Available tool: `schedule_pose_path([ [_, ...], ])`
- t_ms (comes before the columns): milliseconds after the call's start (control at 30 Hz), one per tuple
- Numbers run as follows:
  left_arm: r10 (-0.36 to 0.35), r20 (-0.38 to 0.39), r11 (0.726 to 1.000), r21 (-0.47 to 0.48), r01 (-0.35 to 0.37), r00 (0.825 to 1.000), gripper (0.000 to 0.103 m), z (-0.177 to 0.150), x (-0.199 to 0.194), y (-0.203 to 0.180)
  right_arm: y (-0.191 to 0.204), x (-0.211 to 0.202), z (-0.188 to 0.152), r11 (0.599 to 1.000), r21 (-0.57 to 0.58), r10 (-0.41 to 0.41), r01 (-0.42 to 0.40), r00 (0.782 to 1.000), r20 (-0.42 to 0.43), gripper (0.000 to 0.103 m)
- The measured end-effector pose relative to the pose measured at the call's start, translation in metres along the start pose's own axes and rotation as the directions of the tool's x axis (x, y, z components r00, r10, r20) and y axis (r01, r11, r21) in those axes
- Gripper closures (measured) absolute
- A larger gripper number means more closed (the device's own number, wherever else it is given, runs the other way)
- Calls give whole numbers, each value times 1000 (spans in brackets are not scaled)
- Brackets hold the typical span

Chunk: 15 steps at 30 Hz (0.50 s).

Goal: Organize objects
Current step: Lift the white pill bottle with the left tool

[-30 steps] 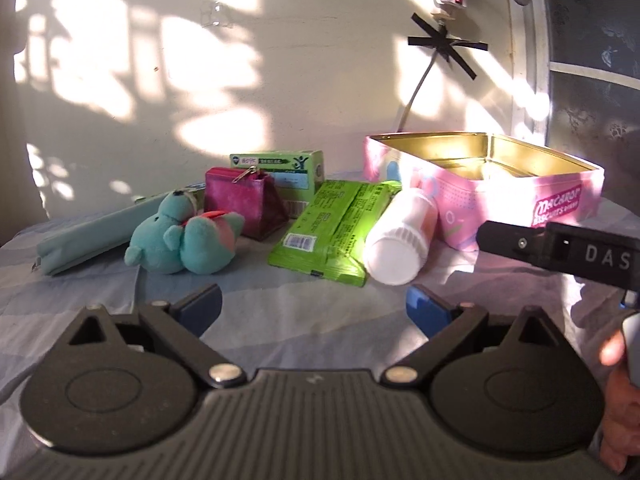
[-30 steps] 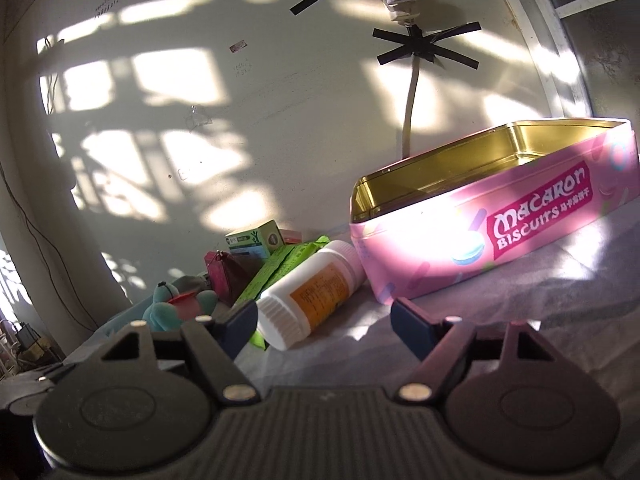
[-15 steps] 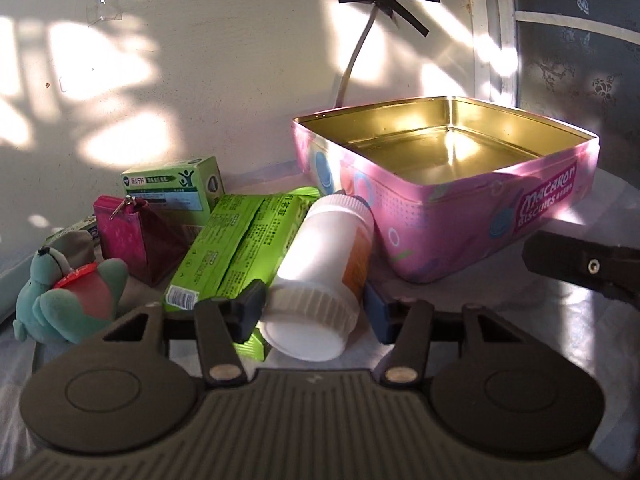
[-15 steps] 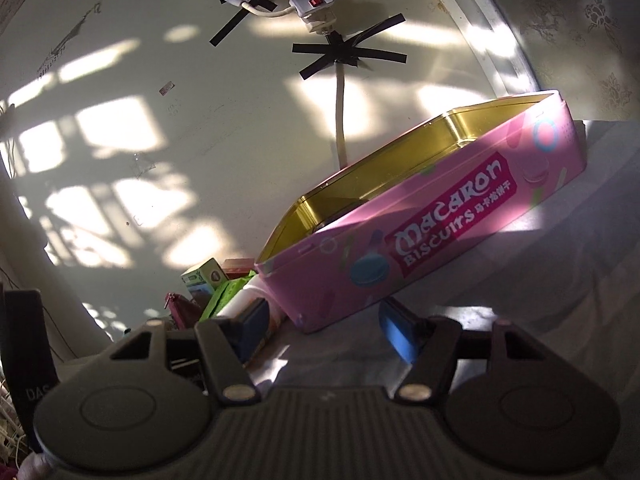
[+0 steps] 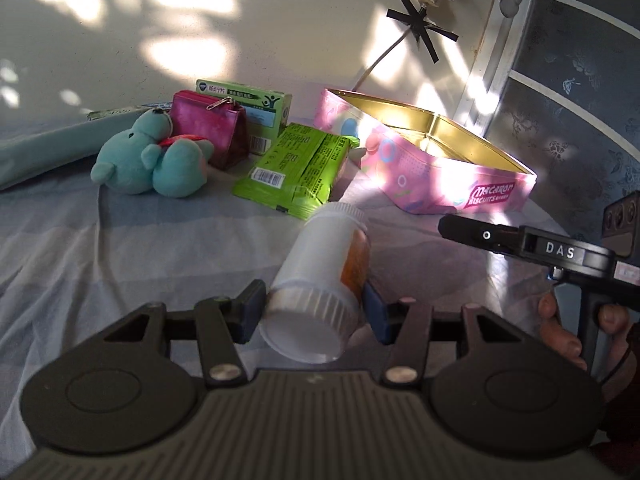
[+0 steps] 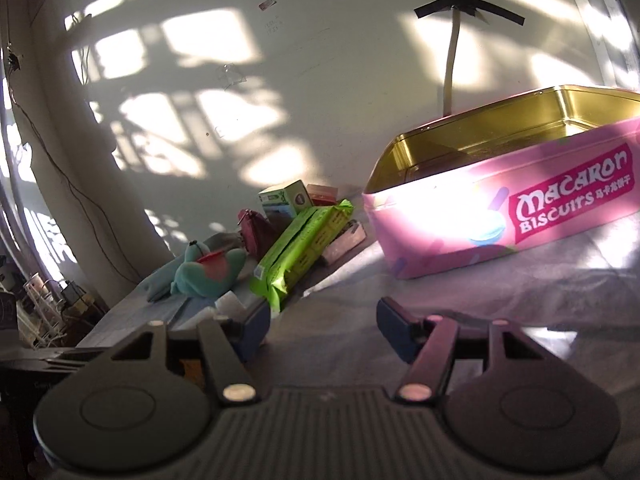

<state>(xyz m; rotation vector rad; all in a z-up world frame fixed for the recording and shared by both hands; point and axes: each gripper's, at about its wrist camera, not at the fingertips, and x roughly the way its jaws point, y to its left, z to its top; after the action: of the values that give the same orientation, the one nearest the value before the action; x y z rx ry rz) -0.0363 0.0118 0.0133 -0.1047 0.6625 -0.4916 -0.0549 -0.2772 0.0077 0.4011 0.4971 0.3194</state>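
My left gripper (image 5: 314, 312) is shut on a white pill bottle (image 5: 320, 276) with an orange label, held cap toward the camera, above the bedsheet. The open pink Macaron biscuit tin (image 5: 432, 176) stands to the front right, its gold inside empty; it also shows in the right wrist view (image 6: 520, 216). My right gripper (image 6: 322, 328) is open and empty, low over the sheet in front of the tin; its body shows in the left wrist view (image 5: 532, 248).
A teal plush toy (image 5: 148, 160), magenta pouch (image 5: 208, 132), green box (image 5: 248, 108) and green packets (image 5: 300, 168) lie left of the tin. A long teal case (image 5: 36, 152) lies far left. The wall stands behind.
My left gripper closed on the pill bottle and lifted it back from beside the tin. My right gripper swung left and drew back from the tin.
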Motion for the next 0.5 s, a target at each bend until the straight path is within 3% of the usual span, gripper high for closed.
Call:
schedule_pose_path([
  [167, 60, 93, 988, -150, -46, 994, 34, -8, -44, 21, 31, 30, 20, 980, -74, 177, -185, 978, -109, 57],
  [267, 24, 147, 972, -233, 11, 989, 34, -16, -66, 20, 49, 47, 28, 959, -114, 240, -260, 957, -162, 60],
  [500, -13, 76, 954, -297, 35, 997, 40, -23, -45, 12, 56, 91, 31, 952, -47, 280, -301, 925, -255, 60],
])
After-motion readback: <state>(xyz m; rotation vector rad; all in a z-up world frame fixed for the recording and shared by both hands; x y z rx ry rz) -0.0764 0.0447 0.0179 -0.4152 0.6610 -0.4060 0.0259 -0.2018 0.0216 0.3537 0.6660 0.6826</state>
